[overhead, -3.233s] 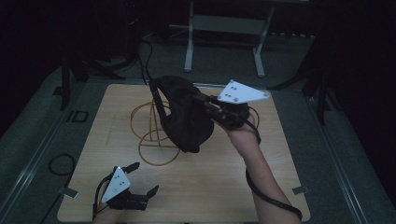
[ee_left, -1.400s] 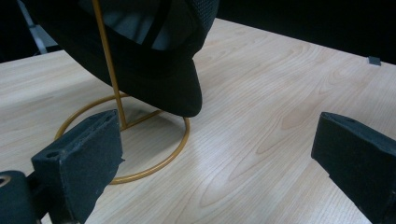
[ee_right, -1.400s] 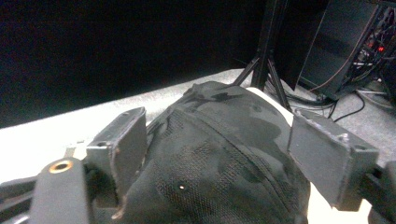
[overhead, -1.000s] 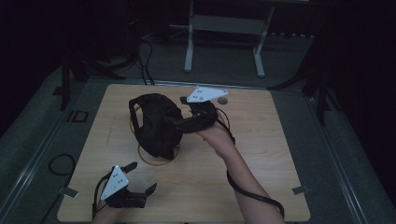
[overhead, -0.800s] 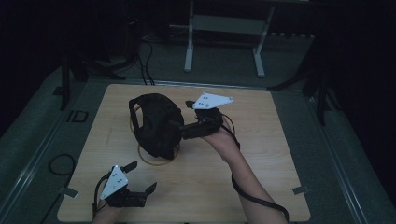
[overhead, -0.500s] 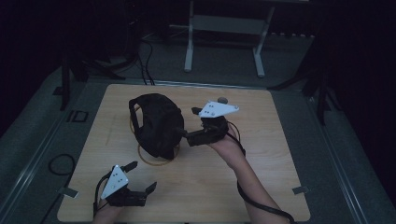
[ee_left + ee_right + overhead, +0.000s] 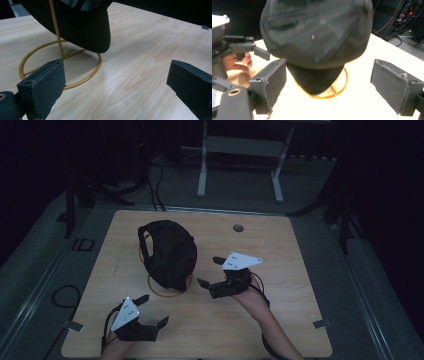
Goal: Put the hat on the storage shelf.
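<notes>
A black cap (image 7: 170,252) hangs on a gold stand (image 7: 170,291); the right gripper (image 7: 210,272) and left gripper (image 7: 151,310) gape, grasping nothing.

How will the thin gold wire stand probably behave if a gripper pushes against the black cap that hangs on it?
The gold wire stand looks thin and light, with the black cap carried high on one slim upright, so a sideways push would likely tip or slide it. The round base ring lies flat on the smooth wooden table, giving probably little grip. The cap itself seems soft.

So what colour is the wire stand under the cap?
Golden yellow; the wire stand shows best in the left gripper view, beneath the black cap.
</notes>
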{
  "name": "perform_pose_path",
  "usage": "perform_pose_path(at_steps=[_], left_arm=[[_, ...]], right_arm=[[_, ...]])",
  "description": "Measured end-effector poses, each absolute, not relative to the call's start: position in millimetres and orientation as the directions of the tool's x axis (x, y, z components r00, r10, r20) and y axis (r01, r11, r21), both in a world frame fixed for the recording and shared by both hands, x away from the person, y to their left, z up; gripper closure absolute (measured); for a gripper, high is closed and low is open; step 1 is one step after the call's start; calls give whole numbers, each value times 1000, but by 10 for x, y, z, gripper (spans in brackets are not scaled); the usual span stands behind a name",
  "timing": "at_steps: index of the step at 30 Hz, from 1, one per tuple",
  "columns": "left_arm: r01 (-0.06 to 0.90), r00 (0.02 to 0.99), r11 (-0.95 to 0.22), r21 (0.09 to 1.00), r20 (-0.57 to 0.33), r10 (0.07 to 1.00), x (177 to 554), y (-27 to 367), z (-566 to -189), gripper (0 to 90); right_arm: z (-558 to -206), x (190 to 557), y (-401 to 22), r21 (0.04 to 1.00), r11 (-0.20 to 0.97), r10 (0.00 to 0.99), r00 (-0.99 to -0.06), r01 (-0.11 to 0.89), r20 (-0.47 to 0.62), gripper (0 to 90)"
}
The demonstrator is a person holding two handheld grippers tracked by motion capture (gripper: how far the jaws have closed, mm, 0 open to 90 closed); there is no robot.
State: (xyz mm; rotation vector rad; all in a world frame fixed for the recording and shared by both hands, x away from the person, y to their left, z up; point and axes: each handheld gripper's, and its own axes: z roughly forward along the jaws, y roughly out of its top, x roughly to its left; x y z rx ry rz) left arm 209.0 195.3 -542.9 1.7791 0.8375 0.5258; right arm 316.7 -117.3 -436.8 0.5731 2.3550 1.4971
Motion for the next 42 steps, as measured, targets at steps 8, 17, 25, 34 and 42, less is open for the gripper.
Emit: perform_pose_path(at_steps=[8,17,25,34,42], left_arm=[[293,656,-210,933,-35,754,2091,1956,-5463,26],[297,649,-210,932,-36,760,2089,1971,-5485,26],[300,652,-218,929,-32,758,2078,1966,-5497,26],[301,651,-222,927,-30,758,2071,1961,-5503,26],[300,649,-216,929,-33,760,2074,1977,-5504,26]], right_arm=[[-4674,3063,-1305,896,396,493,-870,200,-24,127],[-4957,2981,-1410,885,417,466,-885,208,-12,124],[-5174,2934,-1606,879,411,480,-877,243,18,125],[-5304,2841,-1840,866,423,495,-868,268,26,130],[-5390,2778,-2058,852,442,488,-872,280,34,135]])
